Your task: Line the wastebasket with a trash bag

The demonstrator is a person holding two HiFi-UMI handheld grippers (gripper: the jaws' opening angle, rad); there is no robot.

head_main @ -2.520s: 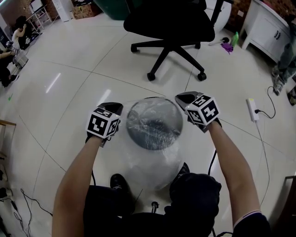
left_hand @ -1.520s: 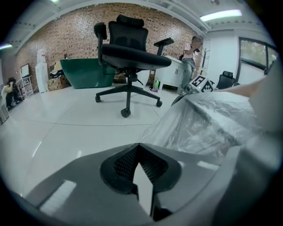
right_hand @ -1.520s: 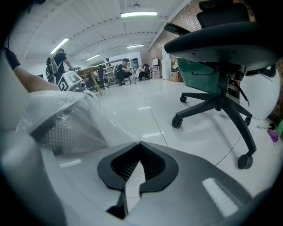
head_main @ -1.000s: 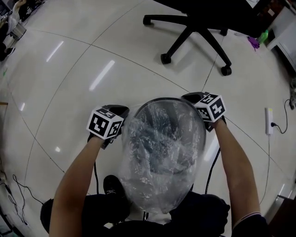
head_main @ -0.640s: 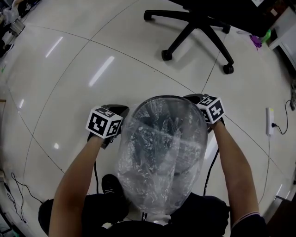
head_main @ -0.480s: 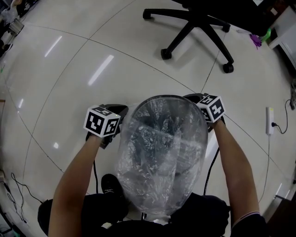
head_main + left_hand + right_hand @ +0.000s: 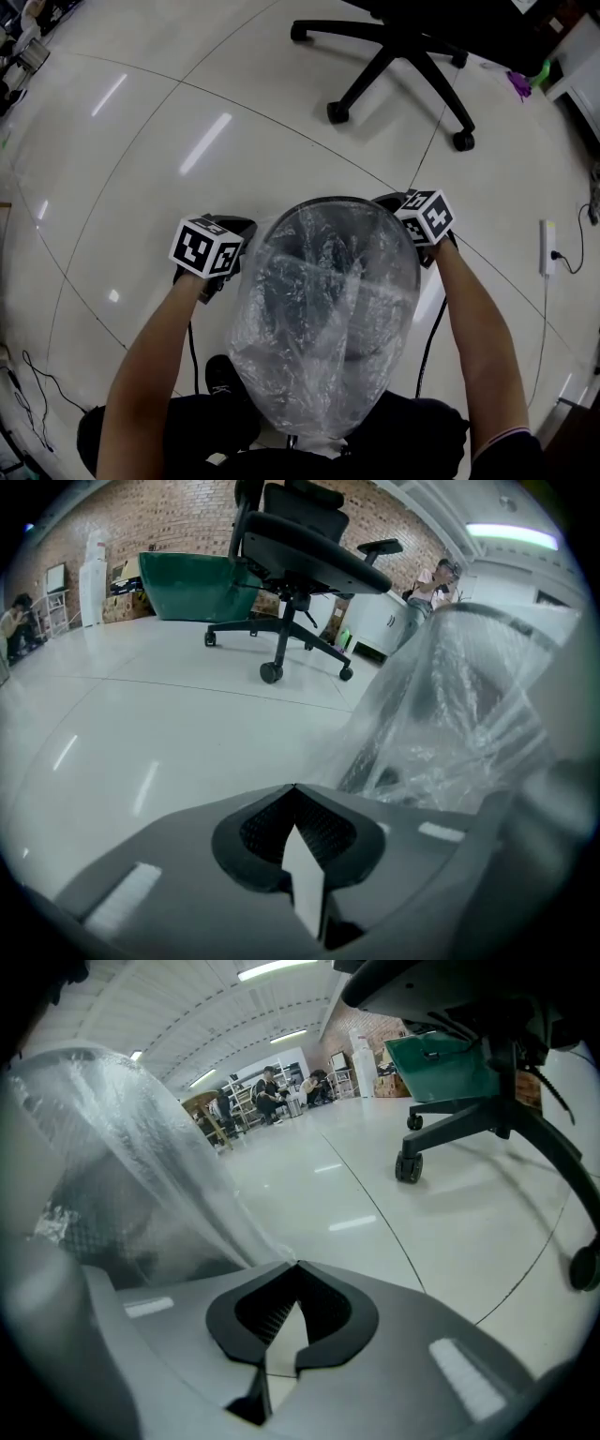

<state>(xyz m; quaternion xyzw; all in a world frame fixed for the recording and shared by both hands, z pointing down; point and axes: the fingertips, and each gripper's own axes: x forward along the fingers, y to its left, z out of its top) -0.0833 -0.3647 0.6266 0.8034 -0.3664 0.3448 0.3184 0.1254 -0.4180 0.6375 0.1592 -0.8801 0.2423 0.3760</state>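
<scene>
The person is standing over a round dark mesh wastebasket point(image 7: 330, 200) on the glossy white floor point(image 7: 141, 169), stretching a clear, crinkled plastic trash bag point(image 7: 319, 361) across its mouth. The left hand-held gripper point(image 7: 242, 228) is sitting just left of the wastebasket's rim and the right hand-held gripper point(image 7: 386, 203) just right of it. Each is clamped tight on the bag's edge, with film running taut from its jaw tips toward the basket. Gripping opposite sides is keeping the opening spread wide, presumably so the hem can be drawn over the rim, while the slack is billowing over the wastebasket's near side.
</scene>
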